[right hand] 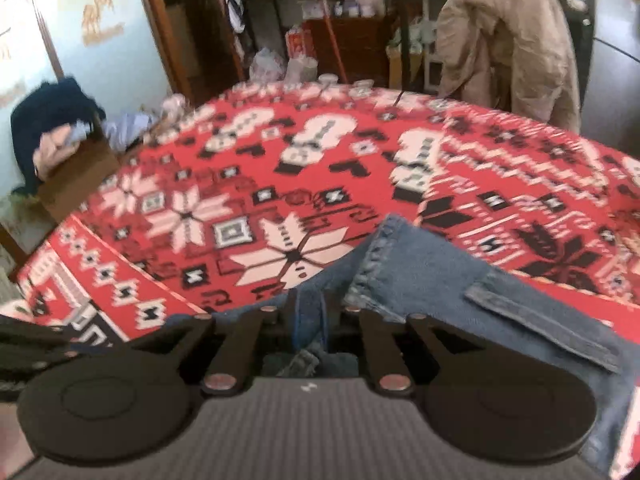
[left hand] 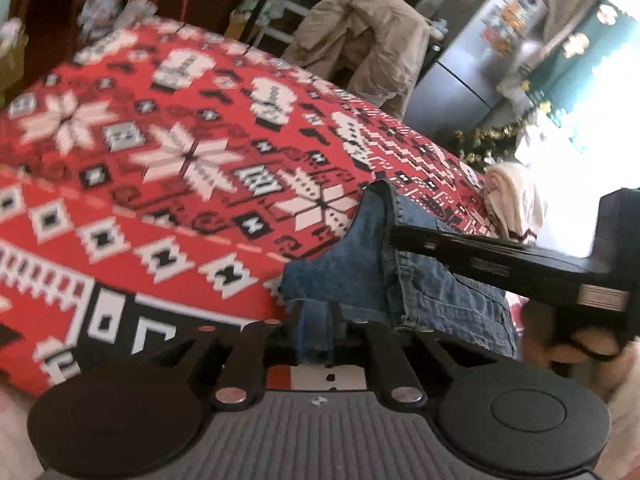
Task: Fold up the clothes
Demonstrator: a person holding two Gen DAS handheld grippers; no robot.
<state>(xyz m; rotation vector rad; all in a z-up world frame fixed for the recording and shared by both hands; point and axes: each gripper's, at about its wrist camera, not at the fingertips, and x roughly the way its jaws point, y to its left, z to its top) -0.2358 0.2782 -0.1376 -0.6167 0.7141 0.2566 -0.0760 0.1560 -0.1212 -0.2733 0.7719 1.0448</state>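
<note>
my left gripper is pinched down on a bunched edge of the jeans, the denim squeezed between the closed fingers, and my right gripper is pinching denim of the same jeans the same way. from the left wrist view i can see the right tool's body reaching in from the right, just above the cloth, so the two grips sit close together along one edge. the jeans hang partly lifted off the red patterned blanket, with a stitched hem and a belt loop turned up toward the right camera. as i judge it, doing this well means keeping both pinches firm, holding the edge taut and level between them, and laying the denim flat on the blanket without dragging wrinkles in. a cream garment lies near the blanket's far edge; a tan jacket hangs beyond.
</note>
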